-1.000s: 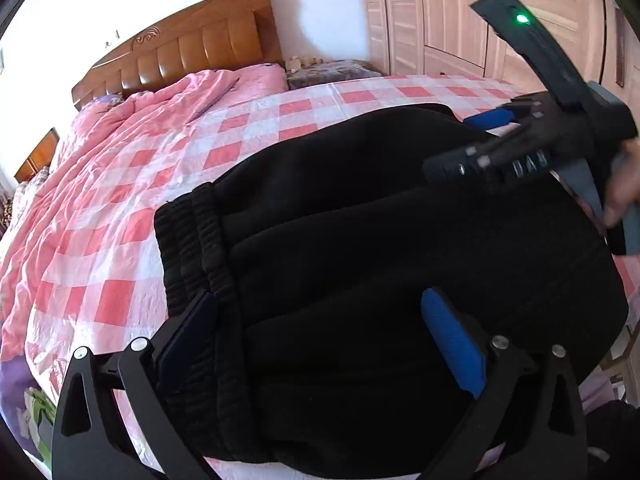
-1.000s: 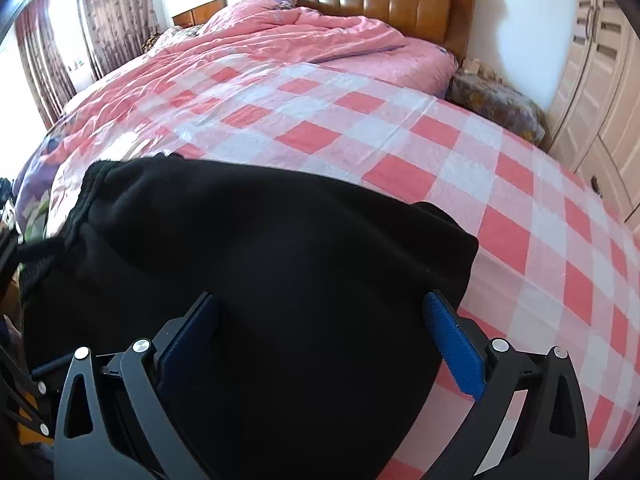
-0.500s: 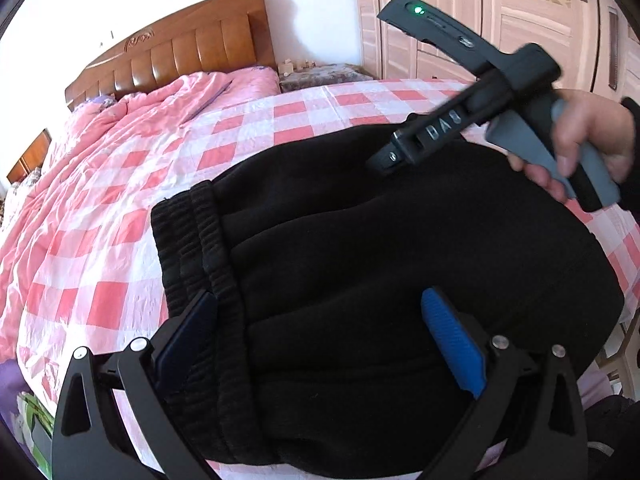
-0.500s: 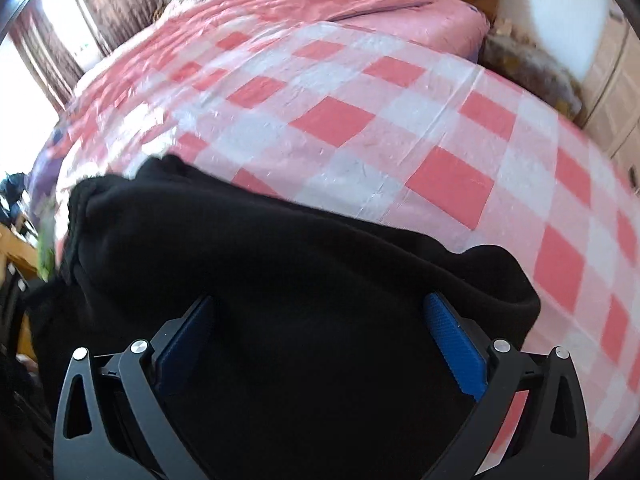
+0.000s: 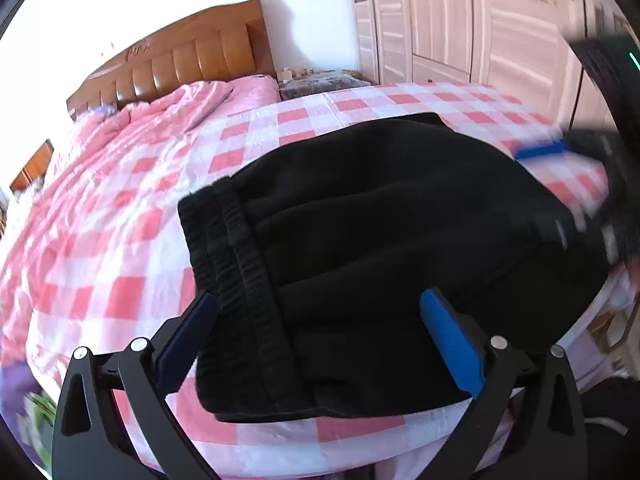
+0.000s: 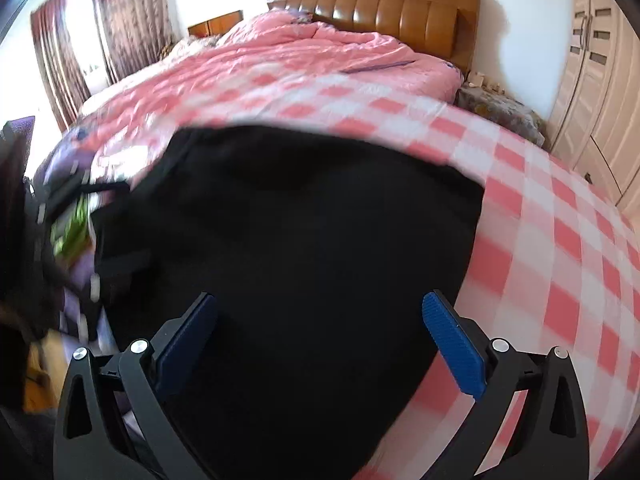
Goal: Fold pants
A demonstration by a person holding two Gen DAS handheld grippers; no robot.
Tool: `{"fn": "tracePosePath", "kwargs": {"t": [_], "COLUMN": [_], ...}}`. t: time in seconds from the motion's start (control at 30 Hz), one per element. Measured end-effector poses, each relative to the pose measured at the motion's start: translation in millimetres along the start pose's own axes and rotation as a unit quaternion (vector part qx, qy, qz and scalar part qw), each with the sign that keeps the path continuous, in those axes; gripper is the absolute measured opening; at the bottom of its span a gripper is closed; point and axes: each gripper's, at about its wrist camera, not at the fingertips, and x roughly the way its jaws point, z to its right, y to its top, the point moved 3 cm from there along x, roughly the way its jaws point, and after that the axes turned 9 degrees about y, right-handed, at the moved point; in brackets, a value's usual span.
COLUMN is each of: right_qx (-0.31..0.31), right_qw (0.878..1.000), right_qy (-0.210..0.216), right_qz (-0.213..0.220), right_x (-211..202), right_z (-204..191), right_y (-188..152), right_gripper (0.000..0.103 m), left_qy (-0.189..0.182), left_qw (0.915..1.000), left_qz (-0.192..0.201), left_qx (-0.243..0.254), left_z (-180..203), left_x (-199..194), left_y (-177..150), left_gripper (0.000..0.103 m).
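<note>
Left gripper (image 5: 318, 330): fingers (image 5: 450, 342) spread wide, blue pads apart, nothing between them but the pants below. Right gripper (image 6: 320, 330): fingers (image 6: 452, 344) likewise spread wide, gripping nothing.

Black pants (image 5: 380, 248) lie folded into a compact bundle on the pink-and-white checked bedsheet (image 5: 120, 264), near the bed's front edge.

Left wrist view only:
- Ribbed elastic waistband (image 5: 236, 264), stacked layers, running from 11 o'clock down to 6 o'clock of the bundle. Left pad sits just at the waistband's outer side; whether it touches, cannot tell.
- Fold ridges across the fabric, visible texture.
- Right gripper seen from outside at 3 o'clock, blurred, one blue pad over the bundle's far right end.
- Wardrobe (image 5: 460, 20) doors fill 12 to 2 o'clock.

Right wrist view only:
- Pants read as a flat black mass, no waistband detail; the frame is motion-blurred.
- Bundle's right edge at 3 o'clock, checked sheet beyond it. Right pad hangs about over that edge.
- Left gripper as a blurred dark shape at 9 o'clock.
- Curtains (image 6: 112, 32) at 10 to 11 o'clock.
- Purple and green patterned fabric (image 6: 70, 232) at 9 o'clock, beside the pants.

Both views: wooden headboard (image 6: 380, 12) at 12 o'clock, crumpled pink quilt (image 6: 280, 52) below it, cluttered nightstand (image 5: 316, 78) between bed and wardrobe.
</note>
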Motion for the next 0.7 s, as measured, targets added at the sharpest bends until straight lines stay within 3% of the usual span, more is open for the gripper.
{"fn": "tracePosePath", "kwargs": {"t": [0.1, 0.6, 0.7], "right_qx": [0.012, 0.067, 0.071], "right_qw": [1.000, 0.996, 0.995], "right_qy": [-0.001, 0.016, 0.015], "right_qz": [0.024, 0.062, 0.063], "right_x": [-1, -1, -1], "right_z": [4, 15, 15], "right_y": [-11, -29, -29], "right_gripper": [0.099, 0.099, 0.099], "left_qy": [-0.008, 0.006, -0.066], "left_qw": [0.9999, 0.9996, 0.9955], "left_qz": [-0.001, -0.004, 0.039], "left_qx": [-0.006, -0.027, -0.056], "left_z": [-1, -3, -7], "left_x": [1, -4, -30], "left_y": [-2, 4, 33], "left_gripper": [0.102, 0.101, 0.101]}}
